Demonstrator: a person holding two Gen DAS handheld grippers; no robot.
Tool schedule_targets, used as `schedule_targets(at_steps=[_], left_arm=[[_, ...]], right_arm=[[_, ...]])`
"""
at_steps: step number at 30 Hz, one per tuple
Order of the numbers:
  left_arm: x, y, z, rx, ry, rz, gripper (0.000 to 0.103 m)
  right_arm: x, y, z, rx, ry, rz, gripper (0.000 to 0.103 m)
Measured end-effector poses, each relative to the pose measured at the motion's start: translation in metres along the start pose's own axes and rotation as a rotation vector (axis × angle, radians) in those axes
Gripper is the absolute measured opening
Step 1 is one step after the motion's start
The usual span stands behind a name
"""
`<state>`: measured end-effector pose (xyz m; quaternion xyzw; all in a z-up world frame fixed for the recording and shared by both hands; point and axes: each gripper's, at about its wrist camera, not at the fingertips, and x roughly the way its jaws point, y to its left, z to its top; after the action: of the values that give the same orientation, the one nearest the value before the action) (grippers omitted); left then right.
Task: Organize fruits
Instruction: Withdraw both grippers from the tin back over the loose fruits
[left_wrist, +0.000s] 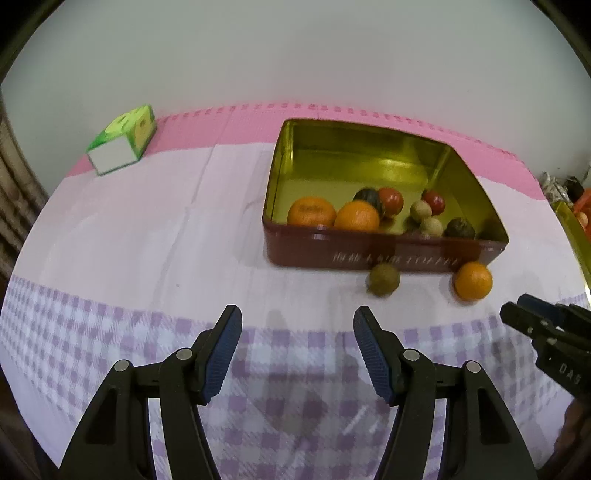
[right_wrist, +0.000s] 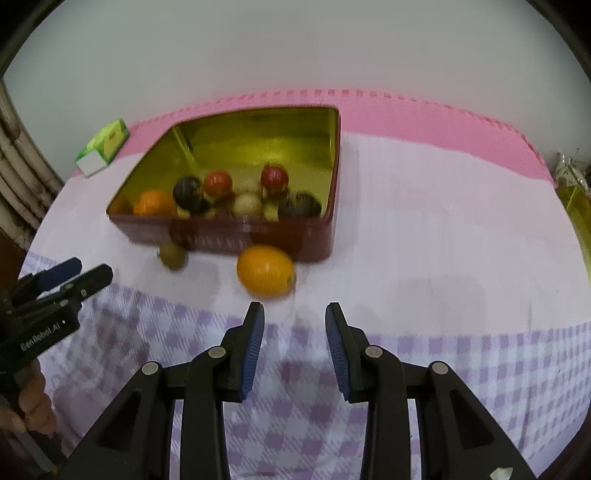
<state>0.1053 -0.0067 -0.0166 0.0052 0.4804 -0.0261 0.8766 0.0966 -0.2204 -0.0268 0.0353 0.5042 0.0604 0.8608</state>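
A dark red tin (left_wrist: 369, 254) (right_wrist: 258, 238) with a gold inside holds two oranges (left_wrist: 312, 211), red, dark and pale round fruits. On the cloth in front of it lie a loose orange (left_wrist: 473, 280) (right_wrist: 266, 270) and a small brown-green fruit (left_wrist: 383, 279) (right_wrist: 172, 254). My left gripper (left_wrist: 297, 326) is open and empty, short of the brown-green fruit. My right gripper (right_wrist: 294, 319) is open and empty, just before the loose orange; it also shows at the right edge of the left wrist view (left_wrist: 524, 308).
A green and white box (left_wrist: 123, 138) (right_wrist: 103, 146) stands at the table's back left. A pink mat edge (left_wrist: 258, 122) runs along the back by the wall. Another gold-lined container (left_wrist: 576, 229) sits at the far right edge.
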Motion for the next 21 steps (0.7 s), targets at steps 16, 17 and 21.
schedule_targets(at_steps=[16, 17, 21], left_arm=[[0.014, 0.007, -0.018, -0.007, 0.04, 0.023, 0.064], [0.015, 0.008, -0.019, -0.01, 0.043, 0.02, 0.064], [0.019, 0.008, -0.021, -0.014, 0.052, 0.018, 0.064]], right_arm=[[0.027, 0.016, -0.011, -0.039, 0.048, -0.025, 0.033], [0.028, 0.019, -0.01, -0.046, 0.047, -0.032, 0.033], [0.032, 0.024, -0.006, -0.053, 0.038, -0.051, 0.035]])
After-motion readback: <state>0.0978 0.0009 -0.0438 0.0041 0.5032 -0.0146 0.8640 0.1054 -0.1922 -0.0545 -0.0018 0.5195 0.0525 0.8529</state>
